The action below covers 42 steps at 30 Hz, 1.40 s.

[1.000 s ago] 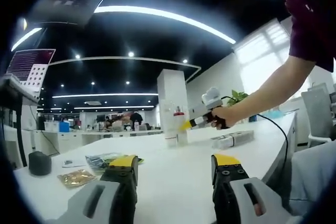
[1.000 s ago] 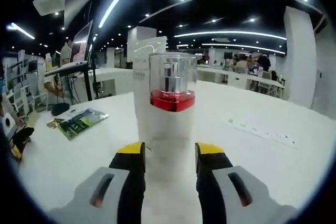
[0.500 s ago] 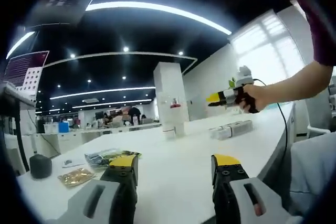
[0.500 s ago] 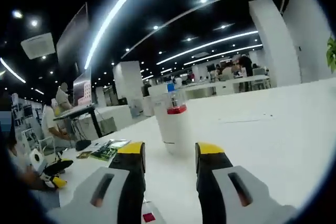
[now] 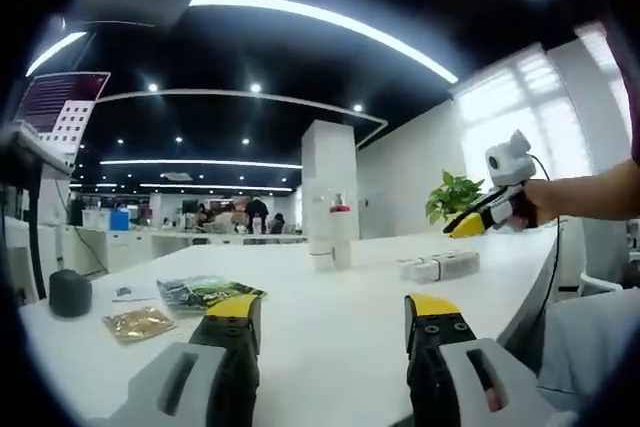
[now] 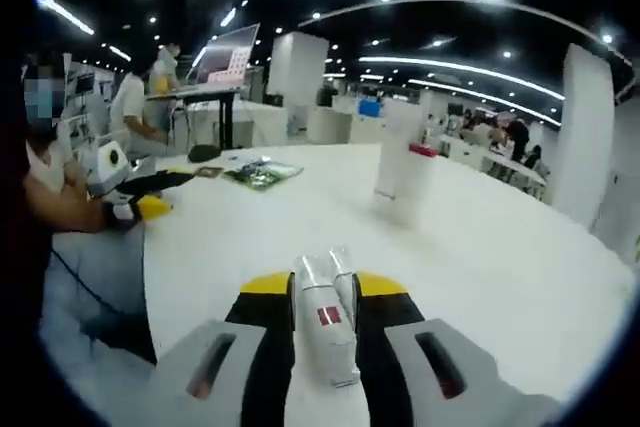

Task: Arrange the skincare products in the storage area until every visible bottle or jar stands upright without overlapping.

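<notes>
Tabletop [image 5: 330, 317], white and broad, carries everything you must arrange. Far across it in the left gripper view two products stand upright and close together: a pale tall bottle [image 5: 321, 222] and, just to its right, a red-capped bottle [image 5: 341, 237]; they look already settled, so you can judge them done. Nearer and to the right lie two white tubes [image 5: 440, 267], flat on their sides, the part of the job that remains. Your right gripper [image 6: 324, 292] is aimed low over these tubes [image 6: 325, 317], which lie between its jaws; the jaws stand narrowly apart, and whether they already pinch a tube cannot be told. Your left gripper [image 5: 335, 309] waits with jaws wide apart and holding nothing, well short of the bottles. Near left, foil packets [image 5: 205, 292] lie flat.
</notes>
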Motion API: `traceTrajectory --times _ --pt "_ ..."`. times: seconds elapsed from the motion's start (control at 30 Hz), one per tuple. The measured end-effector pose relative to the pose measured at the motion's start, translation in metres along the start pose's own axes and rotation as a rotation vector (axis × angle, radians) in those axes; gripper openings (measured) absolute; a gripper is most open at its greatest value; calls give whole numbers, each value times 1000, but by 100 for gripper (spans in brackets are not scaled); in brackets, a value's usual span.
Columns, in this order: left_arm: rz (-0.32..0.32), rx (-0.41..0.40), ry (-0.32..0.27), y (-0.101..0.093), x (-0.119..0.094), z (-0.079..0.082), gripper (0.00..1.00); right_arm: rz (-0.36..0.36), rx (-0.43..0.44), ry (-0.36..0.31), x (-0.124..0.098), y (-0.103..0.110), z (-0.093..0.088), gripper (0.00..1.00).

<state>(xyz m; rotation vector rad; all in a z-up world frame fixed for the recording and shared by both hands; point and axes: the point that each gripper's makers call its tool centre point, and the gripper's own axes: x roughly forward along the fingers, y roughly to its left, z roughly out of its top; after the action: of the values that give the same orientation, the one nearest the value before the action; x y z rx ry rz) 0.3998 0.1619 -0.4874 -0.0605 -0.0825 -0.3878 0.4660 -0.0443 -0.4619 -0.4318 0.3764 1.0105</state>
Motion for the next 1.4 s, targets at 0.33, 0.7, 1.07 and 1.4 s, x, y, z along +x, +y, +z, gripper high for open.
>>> traceTrajectory --times 0.33,0.7,1.07,1.4 --pt "0 -2 -1 0 0 1 60 127 -125 296 1 -2 -28 25" --pt "-5 -1 -9 -1 -1 2 60 159 -131 390 19 -5 -31 19" --pt "-18 -1 -17 -1 -2 2 60 168 -100 432 33 5 -40 19" --pt "-24 -30 -22 -3 -2 5 62 162 -12 389 40 16 -35 18"
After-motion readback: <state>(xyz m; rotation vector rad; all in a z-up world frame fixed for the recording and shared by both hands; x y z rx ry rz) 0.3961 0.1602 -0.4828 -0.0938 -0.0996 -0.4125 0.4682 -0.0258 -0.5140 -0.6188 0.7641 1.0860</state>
